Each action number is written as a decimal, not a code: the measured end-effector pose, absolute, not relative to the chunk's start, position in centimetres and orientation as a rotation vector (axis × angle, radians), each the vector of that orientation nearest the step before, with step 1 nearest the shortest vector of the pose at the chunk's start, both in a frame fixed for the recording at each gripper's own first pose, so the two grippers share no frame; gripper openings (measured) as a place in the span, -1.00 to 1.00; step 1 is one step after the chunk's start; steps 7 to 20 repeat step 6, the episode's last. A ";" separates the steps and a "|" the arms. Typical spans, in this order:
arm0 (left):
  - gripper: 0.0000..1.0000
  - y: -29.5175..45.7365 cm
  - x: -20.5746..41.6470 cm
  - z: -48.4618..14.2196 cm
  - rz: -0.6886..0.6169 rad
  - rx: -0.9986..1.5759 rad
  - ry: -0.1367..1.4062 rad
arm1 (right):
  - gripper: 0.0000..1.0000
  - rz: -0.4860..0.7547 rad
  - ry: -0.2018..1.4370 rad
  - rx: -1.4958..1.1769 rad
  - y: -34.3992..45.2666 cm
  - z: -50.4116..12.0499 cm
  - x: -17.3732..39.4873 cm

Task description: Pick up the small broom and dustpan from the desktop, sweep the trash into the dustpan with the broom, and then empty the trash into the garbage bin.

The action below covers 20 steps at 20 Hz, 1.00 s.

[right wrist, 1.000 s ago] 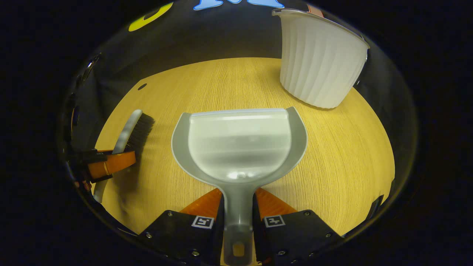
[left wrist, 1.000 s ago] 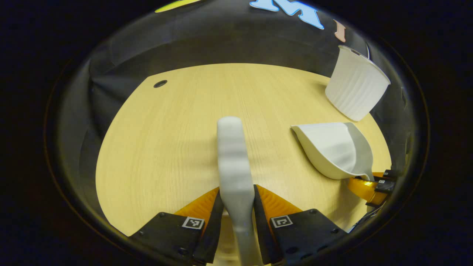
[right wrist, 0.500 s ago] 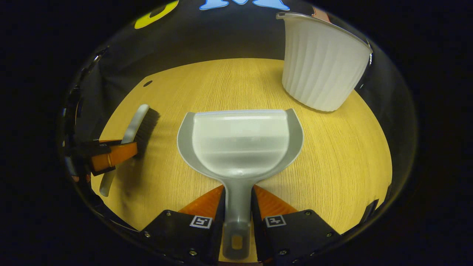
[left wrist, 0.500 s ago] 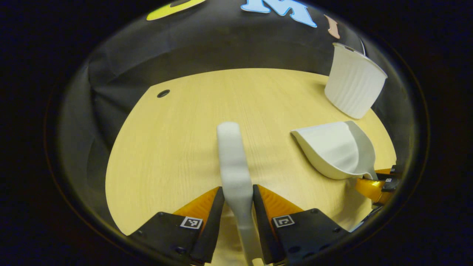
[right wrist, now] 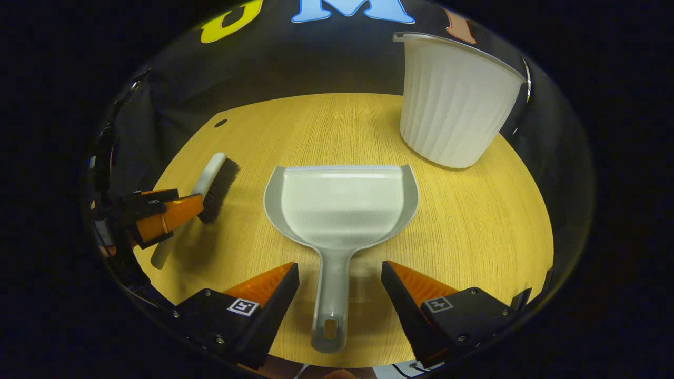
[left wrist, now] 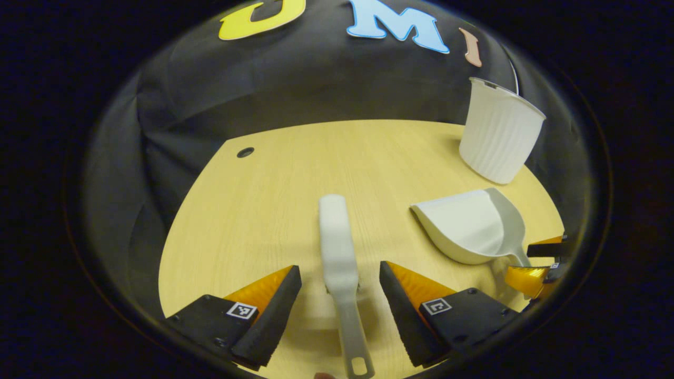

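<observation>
The small white broom (left wrist: 337, 247) lies on the wooden desktop (left wrist: 295, 173), its handle running between the spread fingers of my left gripper (left wrist: 339, 276), which is open and not touching it. In the right gripper view the broom (right wrist: 210, 181) shows dark bristles at the left. The grey-and-white dustpan (right wrist: 339, 208) rests flat on the desktop, handle toward me between the fingers of my right gripper (right wrist: 339, 276), also open. The dustpan (left wrist: 471, 226) also appears at the right of the left gripper view. The white ribbed garbage bin (right wrist: 453, 100) stands upright behind the dustpan.
The left gripper (right wrist: 158, 216) appears at the left edge of the right gripper view, beside the broom. A small dark hole (left wrist: 245, 152) marks the desktop's far left corner. Black cloth hangs behind the desk. The bin (left wrist: 497, 137) stands at the far right.
Both grippers have opened and drawn back. The broom and the dustpan, held a second ago, now lie released on the desktop.
</observation>
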<state>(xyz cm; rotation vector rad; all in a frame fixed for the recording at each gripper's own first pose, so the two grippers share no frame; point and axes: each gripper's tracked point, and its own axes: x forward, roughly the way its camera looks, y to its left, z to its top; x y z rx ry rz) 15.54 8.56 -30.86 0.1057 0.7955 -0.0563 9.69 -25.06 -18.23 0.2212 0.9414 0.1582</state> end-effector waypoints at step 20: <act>1.00 8.9 15.9 -25.4 0.020 0.113 0.589 | 0.96 0.144 0.735 0.095 -28.3 -12.8 11.2</act>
